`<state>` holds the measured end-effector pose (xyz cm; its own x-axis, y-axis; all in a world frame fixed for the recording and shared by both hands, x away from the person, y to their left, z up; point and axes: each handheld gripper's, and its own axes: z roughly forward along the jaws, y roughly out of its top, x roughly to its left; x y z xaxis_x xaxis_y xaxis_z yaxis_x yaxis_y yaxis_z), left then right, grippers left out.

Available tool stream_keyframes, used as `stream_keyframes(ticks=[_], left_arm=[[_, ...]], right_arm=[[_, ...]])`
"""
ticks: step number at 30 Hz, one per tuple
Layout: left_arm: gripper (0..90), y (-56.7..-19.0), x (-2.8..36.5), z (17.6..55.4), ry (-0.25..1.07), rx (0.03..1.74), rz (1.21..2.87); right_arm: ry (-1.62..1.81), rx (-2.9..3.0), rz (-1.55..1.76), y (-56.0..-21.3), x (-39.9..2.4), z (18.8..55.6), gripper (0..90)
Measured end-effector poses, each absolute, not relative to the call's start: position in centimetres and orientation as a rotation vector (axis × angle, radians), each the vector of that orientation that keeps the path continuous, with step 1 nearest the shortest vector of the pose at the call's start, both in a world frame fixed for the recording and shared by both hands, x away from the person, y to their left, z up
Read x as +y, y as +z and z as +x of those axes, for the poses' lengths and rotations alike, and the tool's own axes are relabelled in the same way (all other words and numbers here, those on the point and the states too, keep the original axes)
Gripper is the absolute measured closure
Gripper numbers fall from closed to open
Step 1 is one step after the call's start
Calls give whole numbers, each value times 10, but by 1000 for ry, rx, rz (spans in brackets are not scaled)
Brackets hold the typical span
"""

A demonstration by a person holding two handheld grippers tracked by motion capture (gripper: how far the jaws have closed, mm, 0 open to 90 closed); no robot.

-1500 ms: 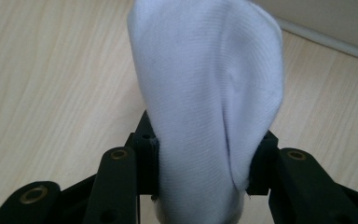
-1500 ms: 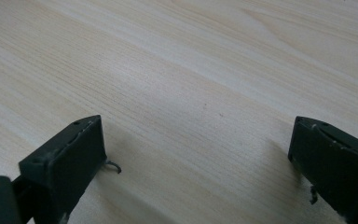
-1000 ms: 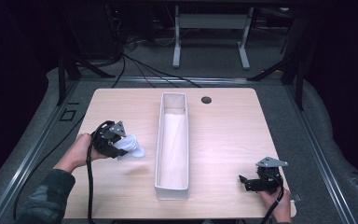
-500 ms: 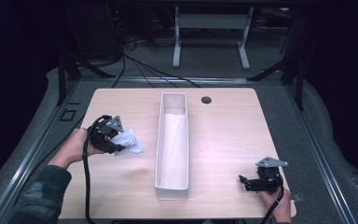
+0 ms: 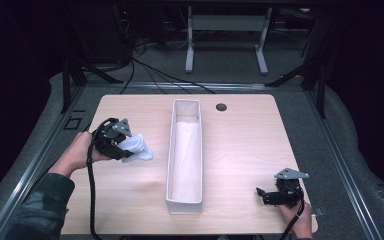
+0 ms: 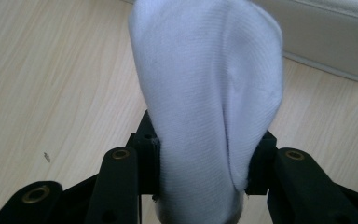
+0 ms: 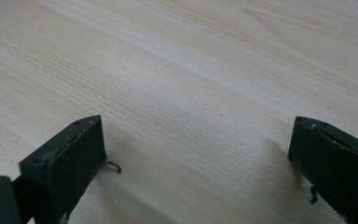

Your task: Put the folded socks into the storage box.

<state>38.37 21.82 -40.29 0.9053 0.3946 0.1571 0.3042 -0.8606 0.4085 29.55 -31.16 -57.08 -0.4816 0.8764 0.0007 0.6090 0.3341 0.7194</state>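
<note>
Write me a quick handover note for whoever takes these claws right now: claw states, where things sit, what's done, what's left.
Left claw: shut on the white knitted fabric sock, held above the light wooden table, left of the long narrow white open box.
Right claw: open, holding nothing, low over the table's near right corner.
Done: sock picked up.
Left: most likely carry the sock to the box, which already has white material lying in it, and release it there.
</note>
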Motion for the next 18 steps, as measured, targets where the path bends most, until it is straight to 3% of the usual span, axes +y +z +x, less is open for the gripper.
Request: stream_keyframes(ticks=[18], left_arm=[[591, -363, 195, 388, 392, 426, 2682]], right_arm=[[940, 2209, 1311, -571, -311, 295, 36]])
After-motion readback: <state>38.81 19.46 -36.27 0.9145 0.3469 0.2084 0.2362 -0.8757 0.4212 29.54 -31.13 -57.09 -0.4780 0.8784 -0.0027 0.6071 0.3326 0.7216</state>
